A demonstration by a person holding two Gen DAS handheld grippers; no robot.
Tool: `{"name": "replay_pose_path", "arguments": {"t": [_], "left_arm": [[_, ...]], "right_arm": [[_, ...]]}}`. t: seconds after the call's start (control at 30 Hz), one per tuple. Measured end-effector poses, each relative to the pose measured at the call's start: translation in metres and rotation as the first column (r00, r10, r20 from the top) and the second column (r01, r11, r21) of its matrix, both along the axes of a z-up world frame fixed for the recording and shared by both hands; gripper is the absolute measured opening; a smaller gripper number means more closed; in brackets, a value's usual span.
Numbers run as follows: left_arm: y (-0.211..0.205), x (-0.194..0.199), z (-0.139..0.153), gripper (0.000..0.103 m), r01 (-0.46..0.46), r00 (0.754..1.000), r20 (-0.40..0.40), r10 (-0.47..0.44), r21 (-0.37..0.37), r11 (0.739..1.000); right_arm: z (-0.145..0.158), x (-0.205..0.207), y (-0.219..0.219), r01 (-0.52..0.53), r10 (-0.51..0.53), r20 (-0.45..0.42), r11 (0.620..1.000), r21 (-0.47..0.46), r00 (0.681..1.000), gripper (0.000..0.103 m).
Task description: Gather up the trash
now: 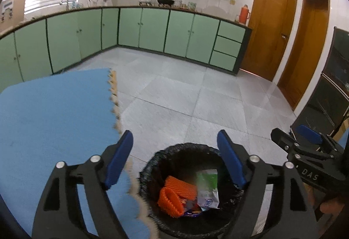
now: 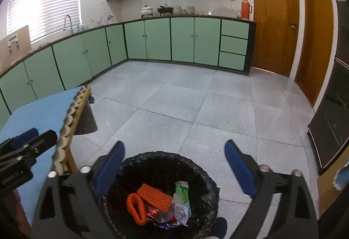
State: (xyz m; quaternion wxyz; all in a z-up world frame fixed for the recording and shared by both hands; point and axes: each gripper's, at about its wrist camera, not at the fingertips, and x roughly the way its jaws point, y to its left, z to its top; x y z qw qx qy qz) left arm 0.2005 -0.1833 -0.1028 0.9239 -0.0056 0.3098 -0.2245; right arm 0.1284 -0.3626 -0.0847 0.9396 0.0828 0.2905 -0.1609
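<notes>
A round bin with a black liner (image 1: 152,159) (image 2: 205,175) stands on the floor below both grippers. Inside lie orange foam netting (image 1: 174,193) (image 2: 152,196), a green-and-white wrapper (image 1: 208,186) (image 2: 182,199) and a purple packet (image 2: 168,226). My left gripper (image 1: 174,151) is open and empty above the bin. My right gripper (image 2: 174,160) is open and empty above the bin too. The right gripper shows at the right edge of the left wrist view (image 1: 305,140); the left gripper shows at the left edge of the right wrist view (image 2: 28,140).
A table covered by a blue foam mat (image 1: 54,112) (image 2: 43,112) stands left of the bin. Grey tiled floor (image 1: 174,90) stretches ahead to green cabinets (image 1: 152,29). Wooden doors (image 1: 268,33) and a dark cabinet (image 1: 331,90) are at the right.
</notes>
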Motion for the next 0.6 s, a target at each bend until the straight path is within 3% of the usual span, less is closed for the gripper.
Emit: {"name": "replay_pose_path", "arguments": {"t": [0.23, 0.6], "left_arm": [[0.036, -0.025, 0.032, 0.088, -0.054, 0.997, 0.052, 0.053, 0.01, 0.998], [0.073, -0.08, 0.064, 0.089, -0.099, 0.991, 0.092, 0.097, 0.014, 0.995]], "right_arm": [[0.021, -0.014, 0.023, -0.063, 0.061, 0.018, 0.995, 0.083, 0.998, 0.097], [0.053, -0.054, 0.07, -0.163, 0.16, 0.039, 0.982, 0.092, 0.986, 0.097]]}}
